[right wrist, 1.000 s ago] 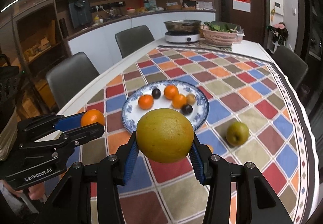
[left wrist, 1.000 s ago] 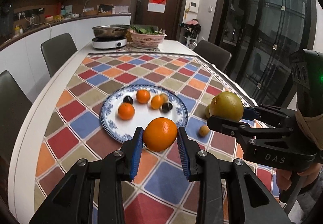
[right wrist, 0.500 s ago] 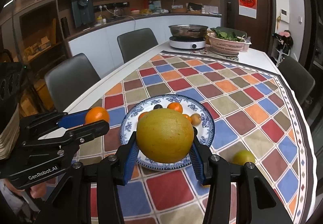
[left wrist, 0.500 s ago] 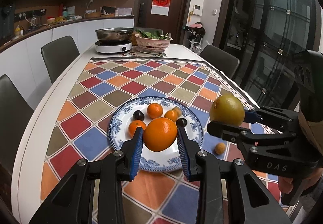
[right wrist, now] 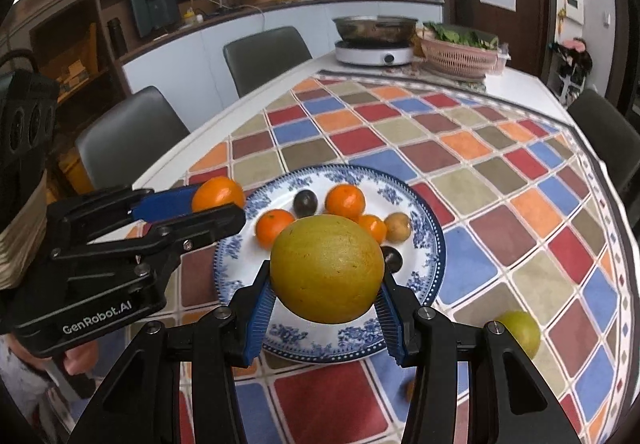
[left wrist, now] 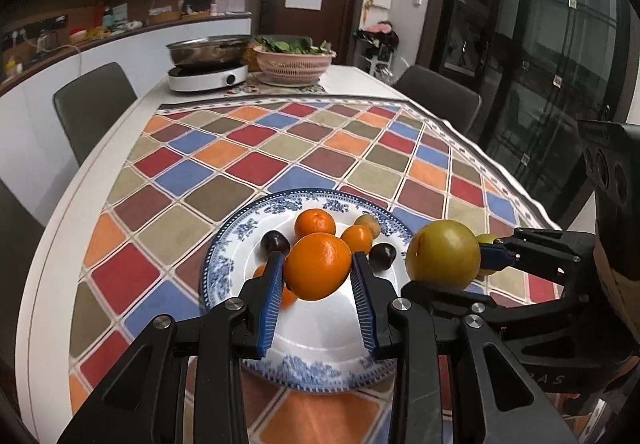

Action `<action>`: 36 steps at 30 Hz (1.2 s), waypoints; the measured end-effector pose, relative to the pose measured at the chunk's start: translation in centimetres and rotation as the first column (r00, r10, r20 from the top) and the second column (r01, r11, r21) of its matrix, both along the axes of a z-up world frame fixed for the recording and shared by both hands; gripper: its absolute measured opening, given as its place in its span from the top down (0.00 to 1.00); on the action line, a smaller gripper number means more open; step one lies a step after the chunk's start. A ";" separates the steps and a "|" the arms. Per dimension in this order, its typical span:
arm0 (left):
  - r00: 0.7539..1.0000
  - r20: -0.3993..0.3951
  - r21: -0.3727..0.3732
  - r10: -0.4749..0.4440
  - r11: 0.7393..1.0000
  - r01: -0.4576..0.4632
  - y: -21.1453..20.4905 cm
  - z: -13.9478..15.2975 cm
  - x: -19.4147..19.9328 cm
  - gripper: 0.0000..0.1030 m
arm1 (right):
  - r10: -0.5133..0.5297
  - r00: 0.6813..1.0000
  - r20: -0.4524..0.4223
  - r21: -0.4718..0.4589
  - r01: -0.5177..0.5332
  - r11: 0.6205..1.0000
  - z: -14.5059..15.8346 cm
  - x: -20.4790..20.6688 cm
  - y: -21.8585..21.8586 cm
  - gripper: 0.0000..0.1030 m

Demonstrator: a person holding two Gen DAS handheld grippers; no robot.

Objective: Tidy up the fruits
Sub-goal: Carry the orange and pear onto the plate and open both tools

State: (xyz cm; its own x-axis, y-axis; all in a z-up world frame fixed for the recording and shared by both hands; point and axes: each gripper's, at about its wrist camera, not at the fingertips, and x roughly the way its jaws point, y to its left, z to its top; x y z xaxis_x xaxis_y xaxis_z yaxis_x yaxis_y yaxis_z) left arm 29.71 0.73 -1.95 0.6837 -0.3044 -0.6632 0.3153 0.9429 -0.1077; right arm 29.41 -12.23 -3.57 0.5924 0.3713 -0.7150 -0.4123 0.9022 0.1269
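Note:
My left gripper (left wrist: 318, 272) is shut on a large orange (left wrist: 318, 265) and holds it above the near part of the blue-and-white plate (left wrist: 320, 372). My right gripper (right wrist: 326, 284) is shut on a big yellow-green fruit (right wrist: 326, 268), also over the plate (right wrist: 424, 204). The plate holds small oranges (right wrist: 345, 199), dark plums (right wrist: 305, 203) and a small brown fruit (right wrist: 397, 226). A green fruit (right wrist: 518, 330) lies on the cloth right of the plate. Each gripper shows in the other's view: the right (left wrist: 444, 260) and the left (right wrist: 216, 200).
A checkered tablecloth (left wrist: 280, 148) covers the white table. At the far end stand a hot pot on a cooker (left wrist: 208, 72) and a pink basket of greens (left wrist: 294, 62). Grey chairs (left wrist: 94, 104) line both sides. A tiny orange fruit (right wrist: 409, 390) lies near my right gripper.
Both grippers, still holding their fruits, have moved forward and now hang over the plate, which has come nearer in both views.

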 end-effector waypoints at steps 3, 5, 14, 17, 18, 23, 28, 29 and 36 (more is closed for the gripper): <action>0.999 -0.021 0.014 -0.024 1.000 0.025 -0.5 -0.8 1.2 0.67 | -0.014 0.999 -0.028 0.001 0.014 1.000 -1.0 1.0 -0.3 0.53; 0.998 -0.042 0.016 -0.037 0.999 0.038 -0.7 -1.3 2.1 0.67 | -0.022 0.999 -0.046 -0.002 0.022 1.000 -1.6 1.5 -0.4 0.53; 0.992 -0.111 0.035 -0.065 0.997 0.069 -1.3 -2.9 4.4 0.67 | -0.028 0.992 -0.121 -0.017 0.026 1.000 -4.0 3.0 -0.5 0.53; 0.990 -0.128 0.036 -0.060 0.997 0.065 -1.1 -3.3 4.9 0.67 | -0.031 0.991 -0.133 -0.026 0.027 0.999 -4.6 3.4 -0.4 0.53; 0.990 -0.131 0.040 -0.058 0.997 0.064 -1.1 -3.4 5.0 0.67 | -0.030 0.990 -0.134 -0.028 0.027 0.999 -4.7 3.4 -0.4 0.53; 0.991 -0.121 0.048 -0.051 0.997 0.058 -0.7 -3.1 4.7 0.56 | -0.029 0.989 -0.144 -0.039 0.024 0.999 -5.1 3.7 -0.2 0.53; 0.997 -0.083 0.090 -0.005 0.996 0.012 0.0 -1.9 3.7 0.50 | -0.034 0.990 -0.140 -0.060 0.025 0.998 -5.2 3.7 0.0 0.53; 0.997 -0.079 0.094 0.003 0.996 0.004 0.1 -1.7 3.4 0.49 | -0.036 0.989 -0.142 -0.067 0.027 0.997 -5.2 3.7 0.1 0.52; 0.998 -0.042 0.109 0.054 0.993 -0.049 1.0 0.0 0.9 0.45 | -0.034 0.997 -0.072 -0.055 0.030 0.998 -3.4 2.7 0.1 0.44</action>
State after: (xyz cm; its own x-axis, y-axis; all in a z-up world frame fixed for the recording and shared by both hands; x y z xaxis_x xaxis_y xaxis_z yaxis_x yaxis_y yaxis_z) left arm 30.64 1.71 -1.98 0.6657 -0.1947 -0.7204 0.2635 0.9645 -0.0171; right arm 32.13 -12.12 -6.97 0.5486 0.3129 -0.7754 -0.3746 0.9210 0.1066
